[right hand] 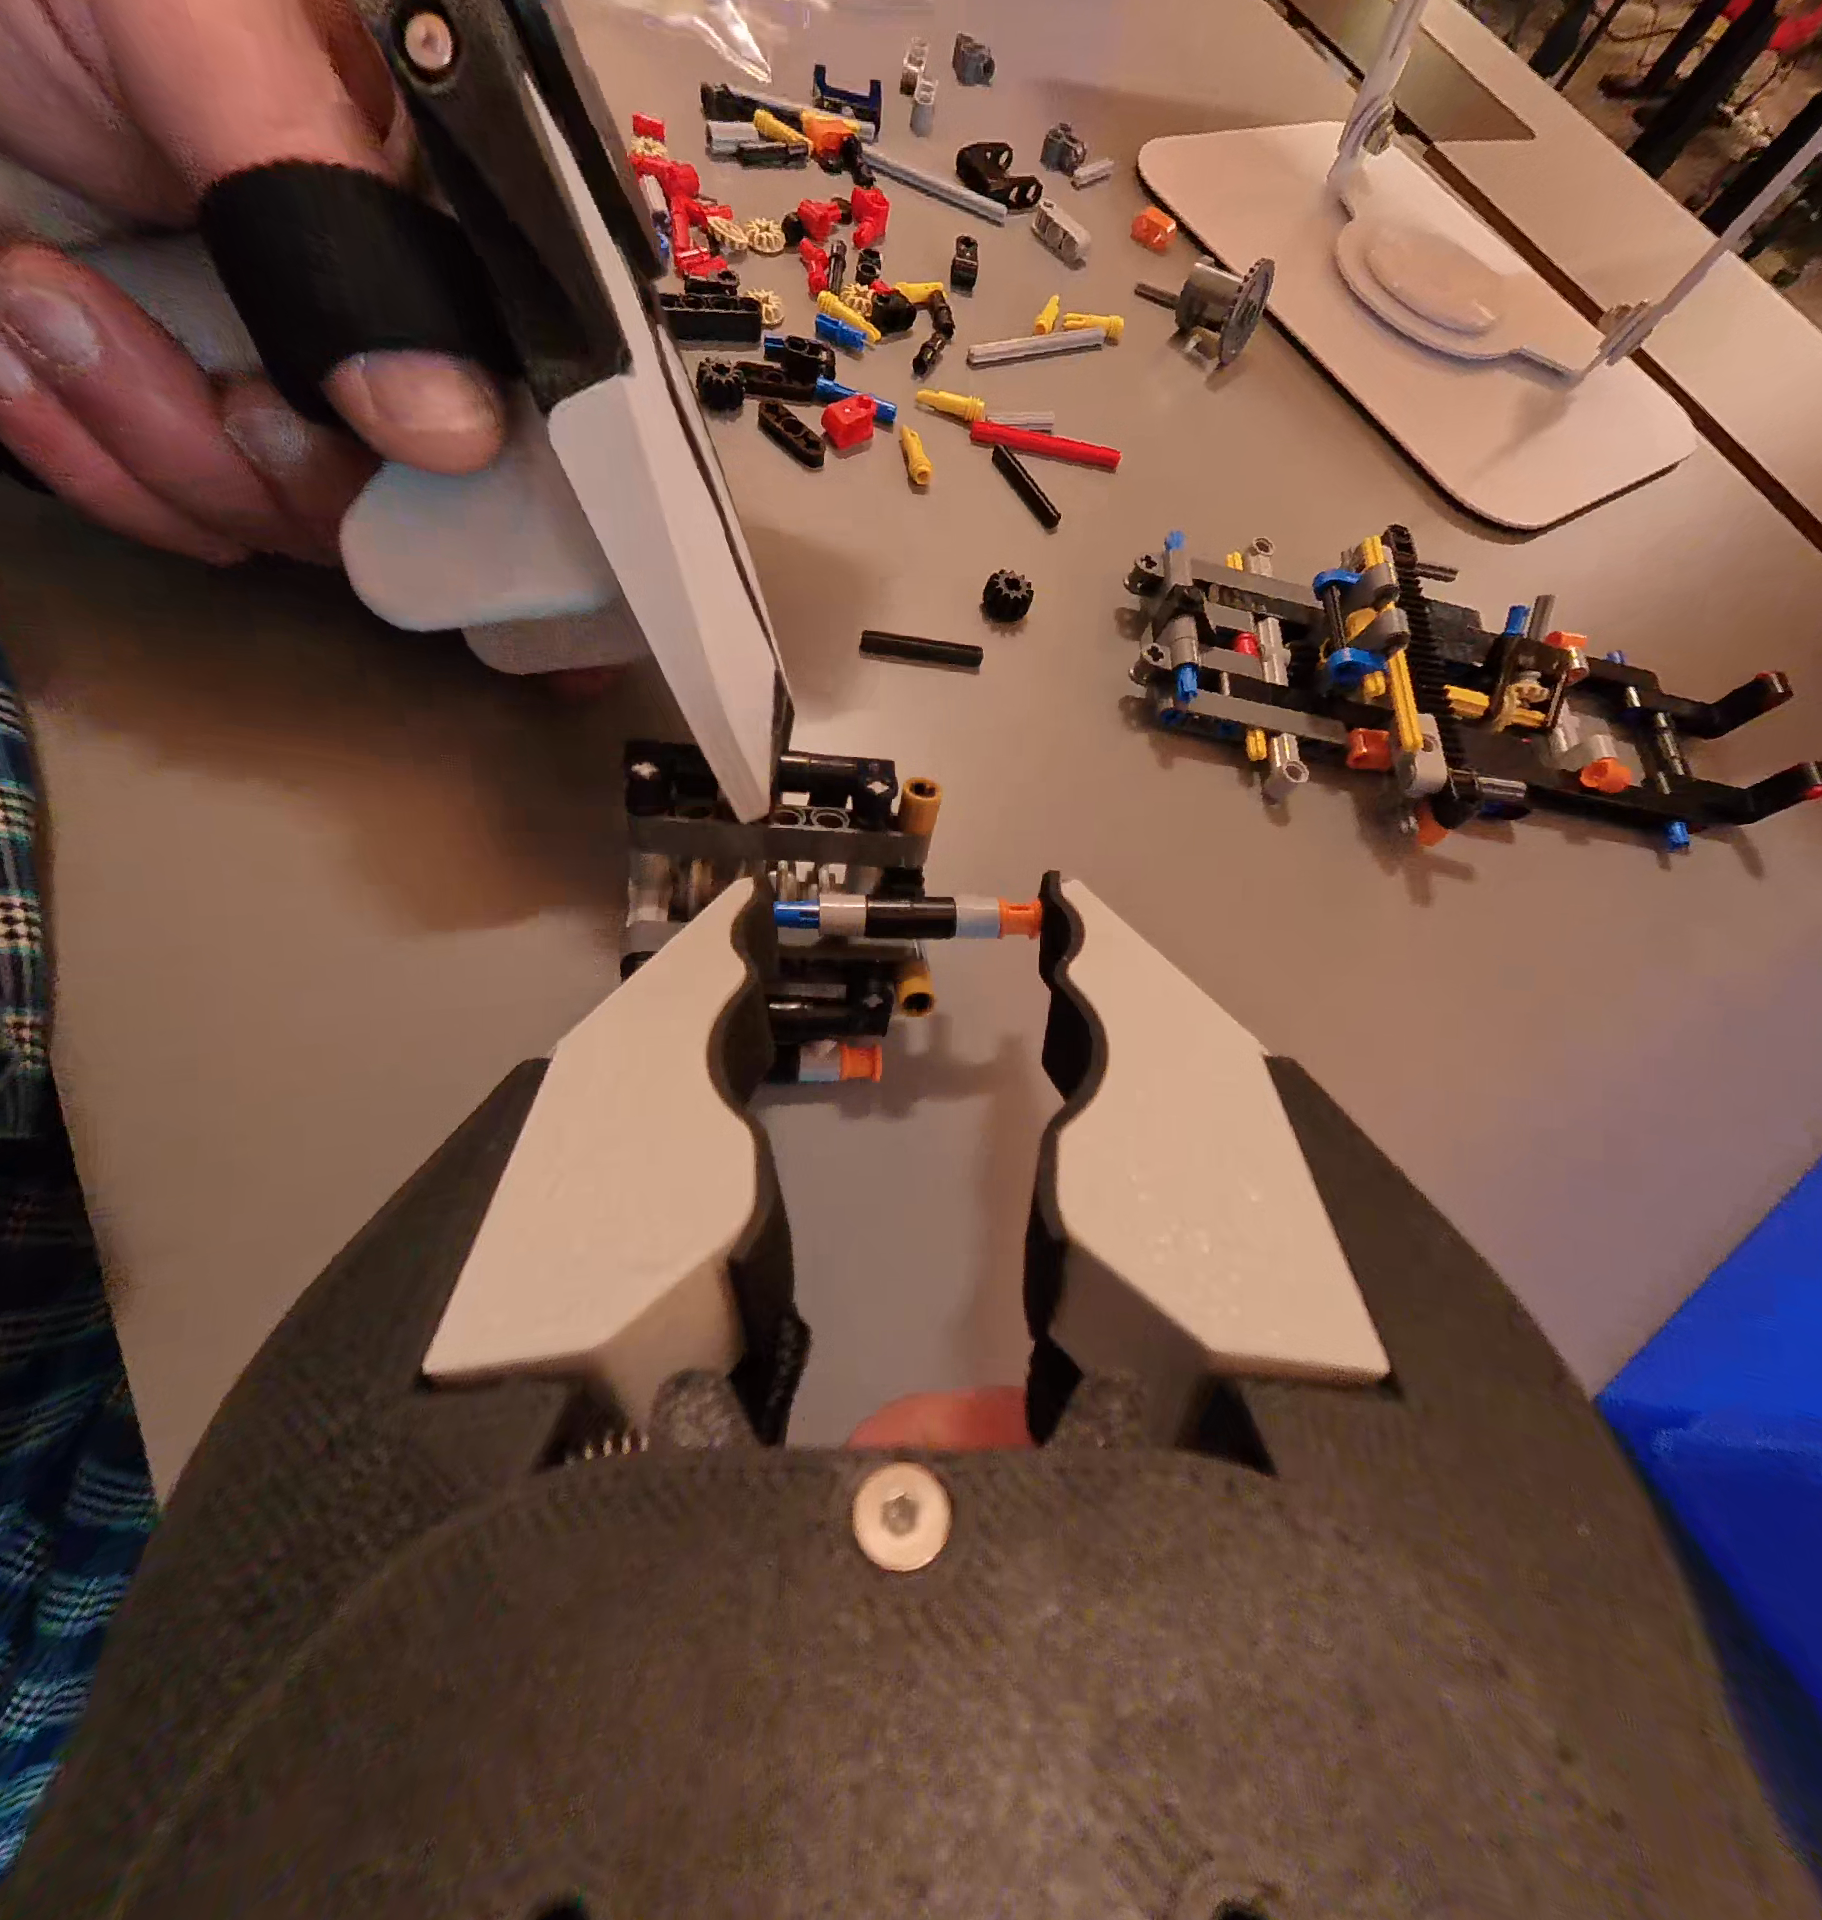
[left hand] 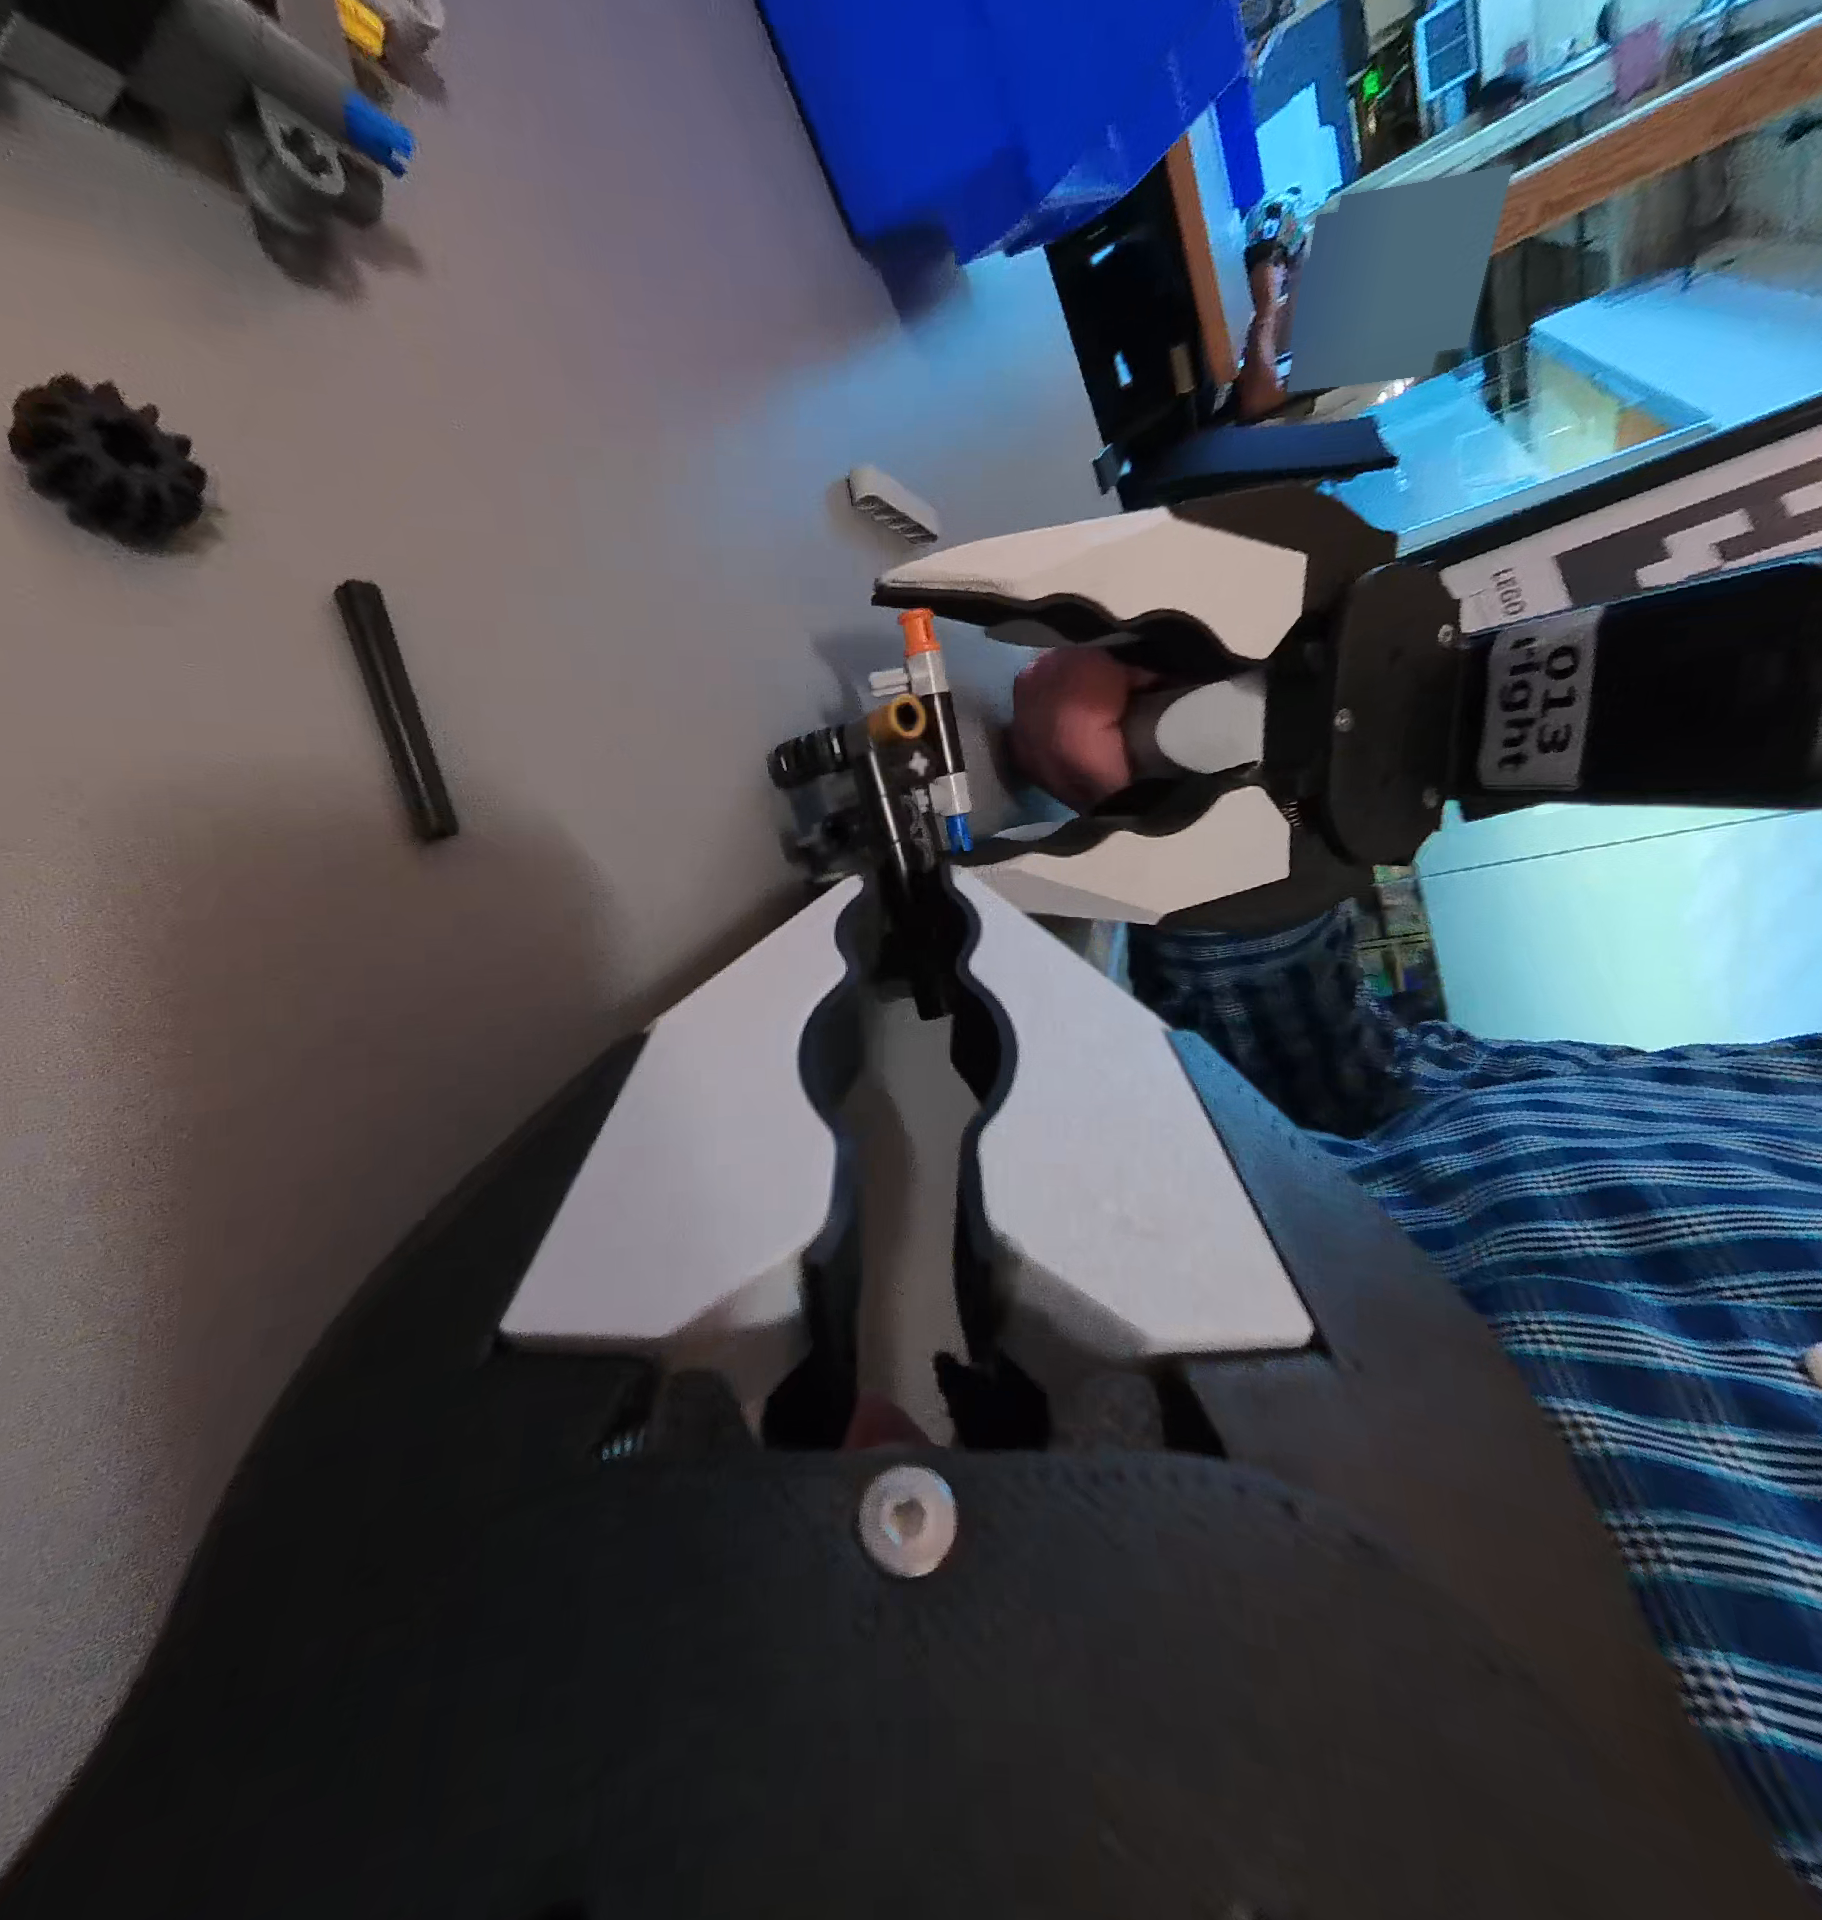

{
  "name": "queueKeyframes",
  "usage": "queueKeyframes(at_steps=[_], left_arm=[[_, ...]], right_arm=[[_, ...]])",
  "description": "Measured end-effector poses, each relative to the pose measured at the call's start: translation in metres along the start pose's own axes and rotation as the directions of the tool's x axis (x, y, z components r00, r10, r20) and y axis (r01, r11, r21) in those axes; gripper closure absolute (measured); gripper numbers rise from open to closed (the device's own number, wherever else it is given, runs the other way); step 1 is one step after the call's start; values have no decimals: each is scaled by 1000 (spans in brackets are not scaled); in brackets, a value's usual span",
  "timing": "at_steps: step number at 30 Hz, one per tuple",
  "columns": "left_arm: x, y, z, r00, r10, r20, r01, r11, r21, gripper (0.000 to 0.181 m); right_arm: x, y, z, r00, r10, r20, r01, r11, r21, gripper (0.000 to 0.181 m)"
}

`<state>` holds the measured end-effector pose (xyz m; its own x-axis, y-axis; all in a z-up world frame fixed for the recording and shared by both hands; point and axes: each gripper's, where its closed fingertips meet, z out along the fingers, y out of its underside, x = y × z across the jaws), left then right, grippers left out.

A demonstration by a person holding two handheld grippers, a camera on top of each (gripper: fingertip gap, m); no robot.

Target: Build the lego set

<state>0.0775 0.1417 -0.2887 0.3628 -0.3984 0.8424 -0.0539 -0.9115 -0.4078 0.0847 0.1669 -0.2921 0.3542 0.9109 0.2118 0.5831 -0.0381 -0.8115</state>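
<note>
A small black and grey lego sub-assembly (left hand: 886, 769) is held just above the grey table. My left gripper (left hand: 912, 894) is shut on its black beam. In the right wrist view the sub-assembly (right hand: 834, 821) has the left gripper (right hand: 761, 790) coming down on it from the upper left. A row of pins (right hand: 907, 916) sticks out of it, blue at one end and orange at the other. My right gripper (right hand: 902, 899) spans this row end to end, with one fingertip on each end. The right gripper also shows in the left wrist view (left hand: 933, 722).
A larger part-built chassis (right hand: 1458, 686) lies to the right. A pile of loose parts (right hand: 855, 260) lies at the back. A black axle (right hand: 920, 651) and a black gear (right hand: 1008, 595) lie close by. A white stand base (right hand: 1406, 312) and a blue bin (right hand: 1769, 1455) flank the area. Left and right tips are no more than a few centimetres apart.
</note>
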Motion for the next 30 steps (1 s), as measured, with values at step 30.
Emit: queueKeyframes(at_steps=[30], left_arm=[[-8, -13, -7, 33, 885, 465, -747, 331, -576, 163]], right_arm=[[-3, -8, -36, 995, 62, -74, -54, 993, 107, 133]])
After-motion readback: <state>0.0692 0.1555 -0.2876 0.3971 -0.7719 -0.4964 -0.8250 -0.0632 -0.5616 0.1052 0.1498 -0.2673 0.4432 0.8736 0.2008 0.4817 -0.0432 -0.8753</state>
